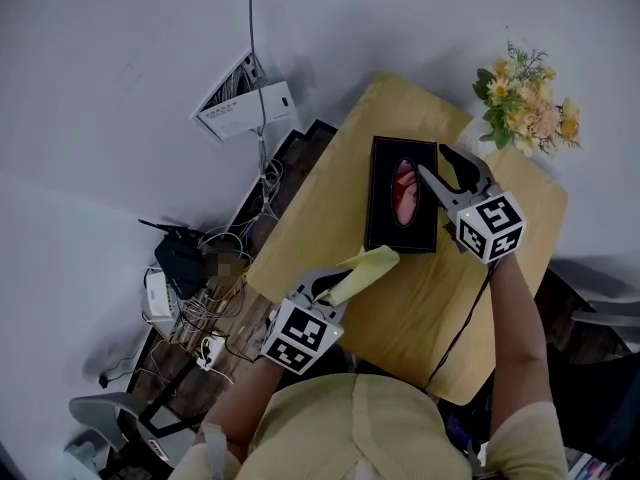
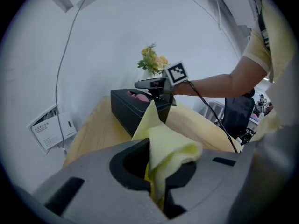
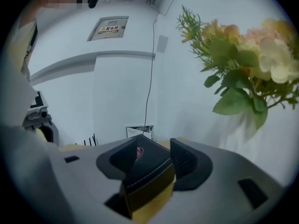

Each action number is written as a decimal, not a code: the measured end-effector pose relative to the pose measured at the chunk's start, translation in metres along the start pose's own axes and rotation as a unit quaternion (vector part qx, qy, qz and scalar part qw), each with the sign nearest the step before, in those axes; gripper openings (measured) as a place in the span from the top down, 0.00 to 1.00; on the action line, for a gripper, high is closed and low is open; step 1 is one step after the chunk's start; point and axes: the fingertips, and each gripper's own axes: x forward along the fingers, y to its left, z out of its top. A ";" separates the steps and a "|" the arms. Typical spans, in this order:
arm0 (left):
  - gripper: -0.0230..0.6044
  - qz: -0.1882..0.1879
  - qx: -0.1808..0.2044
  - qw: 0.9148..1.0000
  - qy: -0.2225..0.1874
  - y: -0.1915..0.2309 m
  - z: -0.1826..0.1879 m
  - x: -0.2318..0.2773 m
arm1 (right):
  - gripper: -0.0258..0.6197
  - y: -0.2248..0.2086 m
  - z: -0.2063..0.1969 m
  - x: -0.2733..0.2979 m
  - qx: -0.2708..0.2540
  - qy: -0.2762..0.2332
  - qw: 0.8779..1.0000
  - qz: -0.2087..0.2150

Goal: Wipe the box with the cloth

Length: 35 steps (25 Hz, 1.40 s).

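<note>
A black tissue box [image 1: 385, 223] with pink tissue in its oval slot lies on the wooden table [image 1: 420, 308]. My right gripper [image 1: 431, 159] reaches in from the box's right side, open, its jaws straddling the box's top corner [image 3: 147, 171] without pressing on it. At the table's near left edge my left gripper [image 1: 330, 284] is shut on a yellow cloth [image 1: 365, 268]. The cloth [image 2: 163, 143] bunches up out of the jaws and points toward the box [image 2: 126, 111], a short way from it.
A bunch of yellow and peach flowers [image 1: 525, 103] stands at the table's far right corner, close behind my right gripper. On the floor to the left are a white wall unit [image 1: 245, 108], a tangle of cables [image 1: 210, 268] and a grey chair [image 1: 110, 418].
</note>
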 end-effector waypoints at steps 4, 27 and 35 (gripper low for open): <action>0.92 -0.032 0.015 0.999 0.023 -0.024 -0.001 0.022 | 0.63 -0.016 0.000 0.015 0.024 -0.006 1.000 0.001; 0.92 -0.101 0.058 0.992 0.043 -0.026 0.013 0.051 | 0.56 -0.020 -0.014 0.036 0.052 0.031 0.996 0.065; 0.92 -0.083 0.046 0.994 0.049 -0.001 0.010 0.046 | 0.56 -0.020 -0.017 0.035 0.050 0.061 0.995 0.065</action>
